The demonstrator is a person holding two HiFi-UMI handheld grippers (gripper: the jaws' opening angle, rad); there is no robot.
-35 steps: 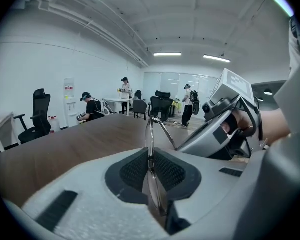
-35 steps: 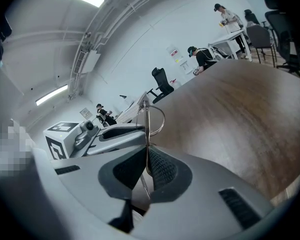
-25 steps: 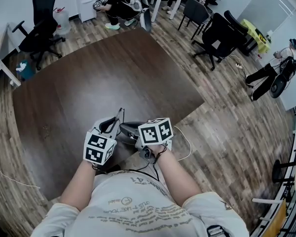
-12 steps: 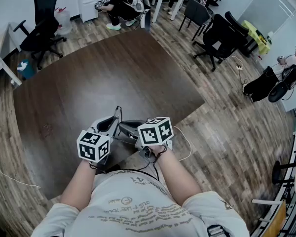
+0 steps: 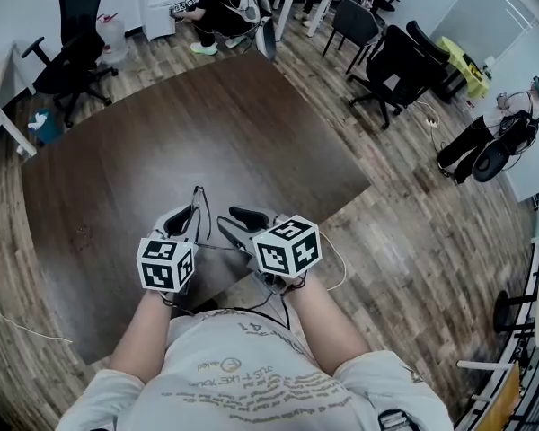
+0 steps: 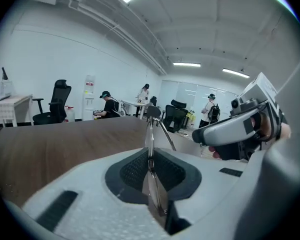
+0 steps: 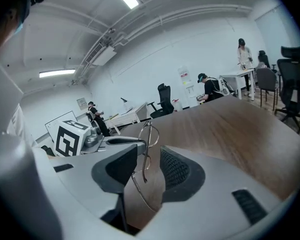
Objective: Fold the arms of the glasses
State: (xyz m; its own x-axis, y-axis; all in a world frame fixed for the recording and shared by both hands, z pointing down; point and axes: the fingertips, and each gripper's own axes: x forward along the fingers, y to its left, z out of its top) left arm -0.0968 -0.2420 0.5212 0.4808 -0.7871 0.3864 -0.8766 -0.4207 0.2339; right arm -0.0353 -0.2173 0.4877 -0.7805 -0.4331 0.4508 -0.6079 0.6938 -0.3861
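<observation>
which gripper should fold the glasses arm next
Probably right. The right gripper has just been opening its jaws, thin wire-rimmed glasses loose between them, so it's free; the left gripper is clamped on the frame.

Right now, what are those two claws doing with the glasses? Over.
Left claw shut on glasses. Right claw just opened, glasses loose between its jaws. Nothing in the way.

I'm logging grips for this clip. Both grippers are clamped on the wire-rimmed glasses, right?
Not both. The left gripper is shut on the glasses, but the right gripper is not: its jaws have just been opening and stand apart, with the glasses between them unclamped. The right gripper view shows it.
</observation>
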